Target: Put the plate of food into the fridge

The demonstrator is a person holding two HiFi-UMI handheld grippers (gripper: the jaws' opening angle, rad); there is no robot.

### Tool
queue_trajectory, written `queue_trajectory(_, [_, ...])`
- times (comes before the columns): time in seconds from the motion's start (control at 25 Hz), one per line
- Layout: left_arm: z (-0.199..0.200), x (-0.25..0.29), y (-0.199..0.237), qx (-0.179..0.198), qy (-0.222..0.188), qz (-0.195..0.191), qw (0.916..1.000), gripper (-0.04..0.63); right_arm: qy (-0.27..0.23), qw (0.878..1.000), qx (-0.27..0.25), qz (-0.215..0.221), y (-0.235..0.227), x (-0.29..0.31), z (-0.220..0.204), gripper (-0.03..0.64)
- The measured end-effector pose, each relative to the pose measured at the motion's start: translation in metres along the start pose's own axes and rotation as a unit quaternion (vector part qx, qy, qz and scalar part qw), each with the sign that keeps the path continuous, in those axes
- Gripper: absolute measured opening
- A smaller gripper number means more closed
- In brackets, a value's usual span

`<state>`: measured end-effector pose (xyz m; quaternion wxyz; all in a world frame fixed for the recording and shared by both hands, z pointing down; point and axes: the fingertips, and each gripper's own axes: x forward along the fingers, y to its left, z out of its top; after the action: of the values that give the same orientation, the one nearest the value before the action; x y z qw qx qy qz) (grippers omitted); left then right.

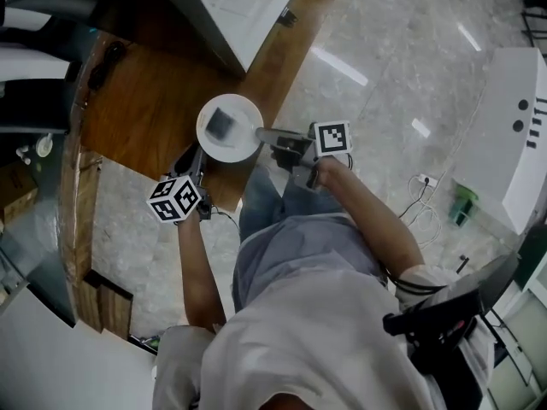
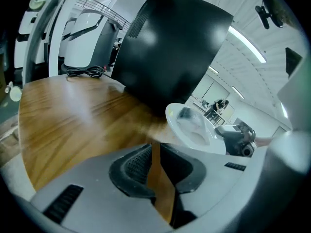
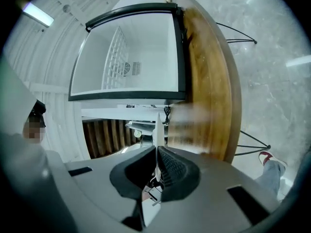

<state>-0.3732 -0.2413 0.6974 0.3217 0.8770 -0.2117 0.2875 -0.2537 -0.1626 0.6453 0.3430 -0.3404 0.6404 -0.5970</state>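
A white plate (image 1: 229, 135) with a dark piece of food (image 1: 220, 124) hangs over the near corner of the wooden table (image 1: 145, 101). My right gripper (image 1: 265, 135) is shut on the plate's right rim, which shows edge-on as a thin white line (image 3: 156, 125) between its pads. My left gripper (image 1: 193, 159) sits just left of and below the plate, its jaws a little apart with only table showing through the gap. In the left gripper view the plate (image 2: 194, 130) is off to the right of that gripper (image 2: 154, 147). The fridge (image 3: 131, 57) stands open ahead, white inside.
The fridge's black body (image 2: 170, 47) rises at the table's far side, with a black cable (image 2: 85, 72) lying left of it. The table edge runs close to the person's legs. A white machine (image 1: 513, 135) and a green object (image 1: 462, 203) stand on the floor at right.
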Motion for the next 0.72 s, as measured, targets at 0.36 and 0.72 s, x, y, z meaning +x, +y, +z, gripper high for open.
queue_trajectory(0.36, [-0.014,0.105,-0.255,0.050,-0.053,0.043,0.9964,0.054,-0.011,1.000,-0.002,-0.009,0.032,-0.258,0.090,0.023])
queue_trajectory(0.72, [0.088,0.172,-0.412,0.068,-0.104,0.023,0.9920,0.041,-0.052,0.999,-0.008,0.006,0.115,-0.365,0.225,0.023])
